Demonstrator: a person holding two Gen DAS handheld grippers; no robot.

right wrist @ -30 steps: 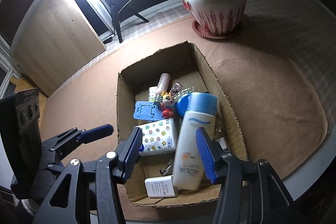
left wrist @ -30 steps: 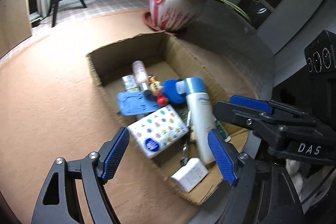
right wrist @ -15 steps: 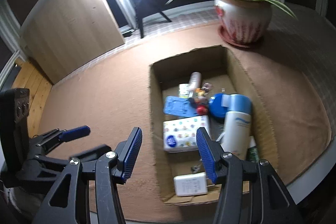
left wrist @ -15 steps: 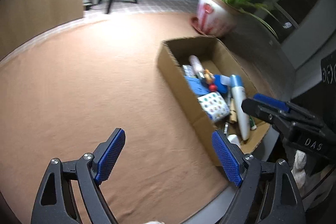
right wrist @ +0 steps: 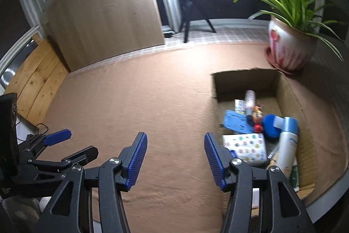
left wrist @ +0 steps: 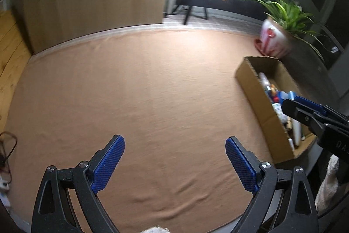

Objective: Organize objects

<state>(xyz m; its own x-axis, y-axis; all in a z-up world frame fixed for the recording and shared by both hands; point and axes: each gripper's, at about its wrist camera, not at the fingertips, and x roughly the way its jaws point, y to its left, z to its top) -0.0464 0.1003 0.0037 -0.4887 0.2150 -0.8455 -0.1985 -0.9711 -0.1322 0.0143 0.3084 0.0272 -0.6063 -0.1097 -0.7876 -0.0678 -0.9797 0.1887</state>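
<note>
My left gripper (left wrist: 174,154) has just been spreading wide, nothing between its pads; my right gripper (right wrist: 175,158) stands apart, empty, both over bare cloth (left wrist: 141,91)
The box (right wrist: 290,88) sits right of both; my right finger hides part of its white packet (right wrist: 248,146), and the bottle (right wrist: 285,150) and small items are blurred

Before you lies a round table under a tan cloth (right wrist: 152,102). On it rest an open brown cardboard box (right wrist: 290,88) and, just beyond, a red-and-white ceramic plant pot (right wrist: 290,47).
</note>
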